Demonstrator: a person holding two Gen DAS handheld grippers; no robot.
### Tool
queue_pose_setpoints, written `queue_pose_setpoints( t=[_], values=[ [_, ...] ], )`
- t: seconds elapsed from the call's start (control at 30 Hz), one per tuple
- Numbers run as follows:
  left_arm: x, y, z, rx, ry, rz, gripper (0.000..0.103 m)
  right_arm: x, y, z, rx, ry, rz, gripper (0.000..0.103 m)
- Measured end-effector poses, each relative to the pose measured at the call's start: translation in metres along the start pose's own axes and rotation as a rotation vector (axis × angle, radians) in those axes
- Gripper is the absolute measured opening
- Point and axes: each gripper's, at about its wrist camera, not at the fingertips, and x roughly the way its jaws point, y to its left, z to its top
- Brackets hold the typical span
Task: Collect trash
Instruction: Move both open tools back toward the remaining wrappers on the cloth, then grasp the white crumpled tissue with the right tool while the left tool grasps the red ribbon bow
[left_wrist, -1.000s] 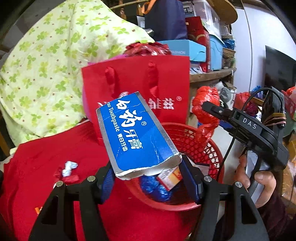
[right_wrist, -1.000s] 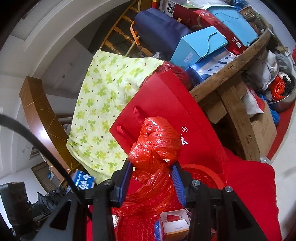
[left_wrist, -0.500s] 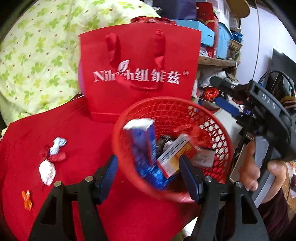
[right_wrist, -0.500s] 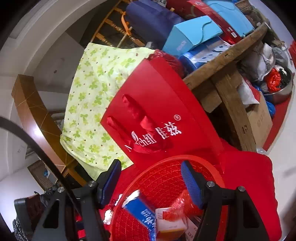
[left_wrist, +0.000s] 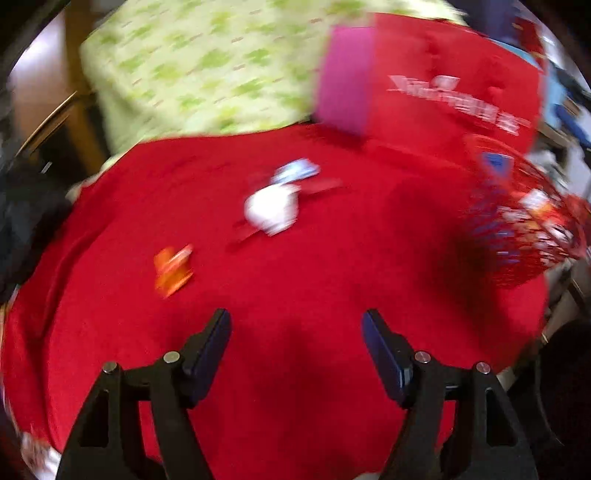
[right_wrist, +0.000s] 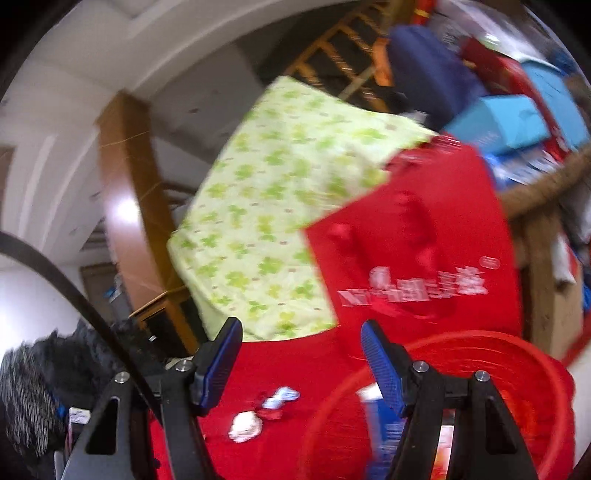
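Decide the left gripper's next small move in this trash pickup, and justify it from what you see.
Probably reach forward to the white wrapper and close on it. The left gripper is empty with its jaws opening, loose scraps including an orange wrapper lie on the red cloth, and the red basket already holds trash.

Heavy motion blur in both fisheye views, dark curved corners, even indoor light, soft shadows.

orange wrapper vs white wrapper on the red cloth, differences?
The orange wrapper is smaller and lies alone; the white wrapper is bulkier, with blue and red scraps at its far side. Orange lies nearer the left gripper, white farther. Both rest loose on the red cloth, outside the red basket.
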Motion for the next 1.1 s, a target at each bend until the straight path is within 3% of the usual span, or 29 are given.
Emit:
queue_pose_setpoints(
  t=[0.17, 0.43, 0.63, 0.97, 1.07, 1.1],
  values=[
    [0.0, 0.062, -0.021, -0.137, 0.019, 0.067, 0.074, 0.041, 0.051, -0.031, -0.081, 0.131, 0.083, 0.07],
    [0.009, 0.112, -0.041, -0.257, 0.021, 0.074, 0.074, 0.109, 0.097, -0.1, -0.194, 0.413, 0.062, 0.07],
    [0.024, 0.13, -0.052, -0.295, 0.042, 0.059, 0.074, 0.158, 0.094, -0.131, -0.114, 0.578, 0.068, 0.07],
    [0.036, 0.161, -0.047, -0.306, 0.026, 0.073, 0.074, 0.288, 0.078, -0.184, 0.075, 0.798, 0.025, 0.069],
    [0.039, 0.165, -0.041, -0.299, 0.021, 0.069, 0.074, 0.318, 0.071, -0.201, 0.093, 0.831, -0.025, 0.063],
    [0.041, 0.166, -0.036, -0.289, 0.017, 0.07, 0.074, 0.325, 0.068, -0.205, 0.102, 0.84, -0.041, 0.056]
  ],
)
